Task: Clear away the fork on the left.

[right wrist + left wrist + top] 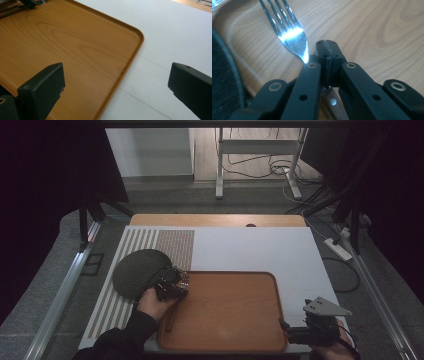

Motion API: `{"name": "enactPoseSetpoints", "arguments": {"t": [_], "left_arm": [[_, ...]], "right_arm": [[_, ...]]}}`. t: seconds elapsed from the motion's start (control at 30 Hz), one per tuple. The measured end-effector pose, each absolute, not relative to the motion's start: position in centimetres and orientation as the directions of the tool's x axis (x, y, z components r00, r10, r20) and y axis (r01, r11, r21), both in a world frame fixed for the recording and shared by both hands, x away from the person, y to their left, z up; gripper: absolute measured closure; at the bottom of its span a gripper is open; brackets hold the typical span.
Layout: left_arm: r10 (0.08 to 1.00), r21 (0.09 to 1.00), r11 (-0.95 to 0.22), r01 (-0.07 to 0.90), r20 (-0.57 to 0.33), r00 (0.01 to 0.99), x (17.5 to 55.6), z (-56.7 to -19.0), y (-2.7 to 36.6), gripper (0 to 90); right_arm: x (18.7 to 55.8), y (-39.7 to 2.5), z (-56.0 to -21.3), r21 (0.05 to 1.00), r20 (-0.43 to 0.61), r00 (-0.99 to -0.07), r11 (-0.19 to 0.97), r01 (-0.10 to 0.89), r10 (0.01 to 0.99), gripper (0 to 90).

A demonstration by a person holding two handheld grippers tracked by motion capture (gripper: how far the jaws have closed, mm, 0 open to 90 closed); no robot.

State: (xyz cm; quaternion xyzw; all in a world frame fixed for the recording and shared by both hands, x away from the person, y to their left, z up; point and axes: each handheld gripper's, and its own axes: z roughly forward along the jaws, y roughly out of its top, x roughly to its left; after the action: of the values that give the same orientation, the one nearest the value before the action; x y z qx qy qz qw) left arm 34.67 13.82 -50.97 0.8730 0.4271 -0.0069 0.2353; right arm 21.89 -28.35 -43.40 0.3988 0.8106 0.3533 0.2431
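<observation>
Fork (293, 40) lies at the tray's (240, 320) left edge near its far-left corner, long axis running near-to-far, tines away. The left gripper (327, 53) pinches its wooden handle from directly above. The right gripper (116, 82) waits spread wide at the tray's near-right corner.

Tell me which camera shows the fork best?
The left gripper view: the fork is close up, its shiny tines lying on the wooden tray, its wooden handle clamped in the left gripper. The high view has just a glint of tines. The right gripper view's far corner is too small to tell.
</observation>
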Motion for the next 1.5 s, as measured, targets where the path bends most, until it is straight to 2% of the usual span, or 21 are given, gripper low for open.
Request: {"name": "enactPoseSetpoints", "arguments": {"t": [0.43, 0.63, 0.73, 0.83, 0.97, 1.1, 1.3, 1.4, 1.5], "left_arm": [[0.767, 0.405, -0.507, 0.761, -0.191, 0.612, 35.0, -50.9, 14.7, 89.0], [0.734, 0.473, -0.488, 0.734, -0.232, 0.638, 34.6, -49.8, 14.7, 86.3], [0.730, 0.531, -0.448, 0.719, -0.248, 0.637, 34.3, -48.8, 14.8, 75.1], [0.731, 0.552, -0.448, 0.703, -0.227, 0.644, 33.9, -48.2, 14.9, 59.4], [0.721, 0.568, -0.461, 0.682, -0.209, 0.661, 33.6, -48.1, 15.4, 49.8], [0.709, 0.600, -0.462, 0.653, -0.193, 0.679, 33.1, -47.9, 15.9, 33.2], [0.683, 0.640, -0.428, 0.638, -0.234, 0.692, 32.5, -47.2, 16.6, 6.5], [0.693, 0.640, -0.436, 0.633, -0.210, 0.690, 32.1, -46.8, 17.0, 0.8], [0.681, 0.644, -0.431, 0.632, -0.227, 0.696, 31.6, -46.7, 17.8, 0.0]], "right_arm": [[21.9, -28.3, -43.4, 0.767, -0.113, -0.566, 0.434, 0.473, 0.817, 1.3], [21.9, -28.3, -43.4, 0.768, -0.111, -0.567, 0.432, 0.472, 0.816, 1.3], [21.9, -28.3, -43.4, 0.769, -0.111, -0.568, 0.432, 0.471, 0.816, 1.3], [21.9, -28.4, -43.4, 0.769, -0.110, -0.568, 0.432, 0.472, 0.816, 1.3], [21.9, -28.3, -43.4, 0.768, -0.112, -0.568, 0.434, 0.471, 0.815, 1.3], [21.9, -28.3, -43.4, 0.767, -0.112, -0.568, 0.434, 0.472, 0.815, 1.3], [21.9, -28.3, -43.4, 0.767, -0.111, -0.568, 0.433, 0.473, 0.816, 1.3], [21.9, -28.3, -43.4, 0.768, -0.110, -0.568, 0.432, 0.472, 0.816, 1.3], [21.9, -28.3, -43.4, 0.769, -0.109, -0.567, 0.431, 0.472, 0.816, 1.3]]}}
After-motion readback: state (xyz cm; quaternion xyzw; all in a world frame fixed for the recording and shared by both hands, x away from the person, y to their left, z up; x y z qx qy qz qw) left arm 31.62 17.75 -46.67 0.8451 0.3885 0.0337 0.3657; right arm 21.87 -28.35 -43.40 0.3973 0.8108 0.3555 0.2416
